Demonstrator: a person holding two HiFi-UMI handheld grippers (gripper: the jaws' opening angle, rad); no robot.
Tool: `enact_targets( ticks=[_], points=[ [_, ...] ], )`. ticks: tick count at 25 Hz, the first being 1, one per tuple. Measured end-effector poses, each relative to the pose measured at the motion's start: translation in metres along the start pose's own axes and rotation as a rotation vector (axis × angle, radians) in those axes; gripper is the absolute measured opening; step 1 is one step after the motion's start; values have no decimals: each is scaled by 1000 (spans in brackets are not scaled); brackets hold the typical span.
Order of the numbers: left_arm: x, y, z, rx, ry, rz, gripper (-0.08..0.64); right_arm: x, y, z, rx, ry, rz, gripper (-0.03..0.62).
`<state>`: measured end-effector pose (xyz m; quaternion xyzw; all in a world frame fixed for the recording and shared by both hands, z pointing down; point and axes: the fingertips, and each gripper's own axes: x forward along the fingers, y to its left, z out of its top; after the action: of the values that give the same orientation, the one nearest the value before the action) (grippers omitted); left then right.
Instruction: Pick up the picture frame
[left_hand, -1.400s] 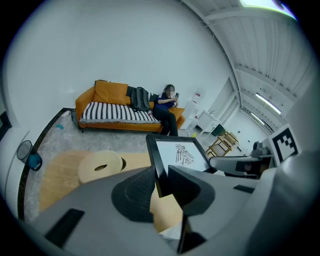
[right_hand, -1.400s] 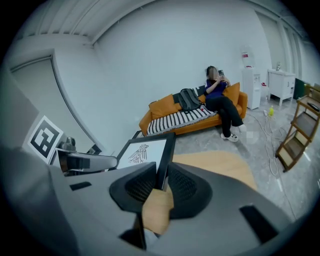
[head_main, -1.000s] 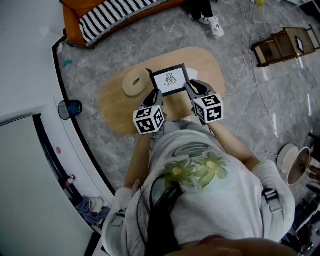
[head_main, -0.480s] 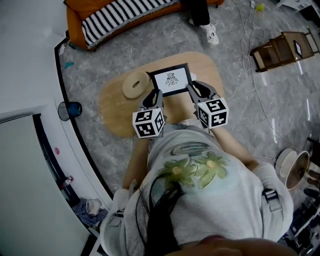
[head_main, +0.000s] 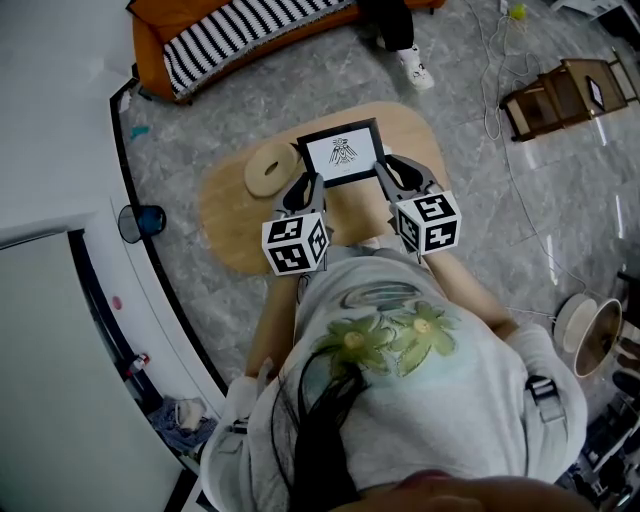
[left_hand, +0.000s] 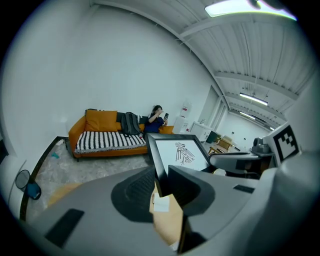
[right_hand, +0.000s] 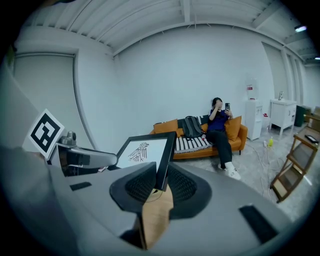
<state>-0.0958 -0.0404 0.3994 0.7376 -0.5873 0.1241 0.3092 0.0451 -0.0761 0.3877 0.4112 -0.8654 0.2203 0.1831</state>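
A black picture frame (head_main: 341, 153) with a white mat and a small bird drawing hangs above the oval wooden table (head_main: 230, 225), held from both sides. My left gripper (head_main: 306, 186) is shut on its left edge, and the left gripper view shows the frame (left_hand: 181, 152) rising from between the jaws of the left gripper (left_hand: 161, 176). My right gripper (head_main: 390, 171) holds the right edge; its jaws are closing on that edge, with the frame (right_hand: 143, 150) standing between the jaws of the right gripper (right_hand: 161, 178).
A pale wooden ring (head_main: 270, 167) lies on the table left of the frame. An orange sofa (head_main: 225, 35) with a striped cushion stands beyond, and a person (right_hand: 220, 127) sits on it. A wooden rack (head_main: 565, 92) and cables are at the right.
Both grippers have risen together with the frame, which now sits a little farther up in the head view and tilts more upright. The ring has not moved.
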Motion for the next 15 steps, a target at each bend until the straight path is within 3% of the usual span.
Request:
enact_targets(
  ticks=[15],
  points=[
    [-6,-10,6,7,-20,-5,94,-11,-2,5,-4,-29,-14,78]
  ],
)
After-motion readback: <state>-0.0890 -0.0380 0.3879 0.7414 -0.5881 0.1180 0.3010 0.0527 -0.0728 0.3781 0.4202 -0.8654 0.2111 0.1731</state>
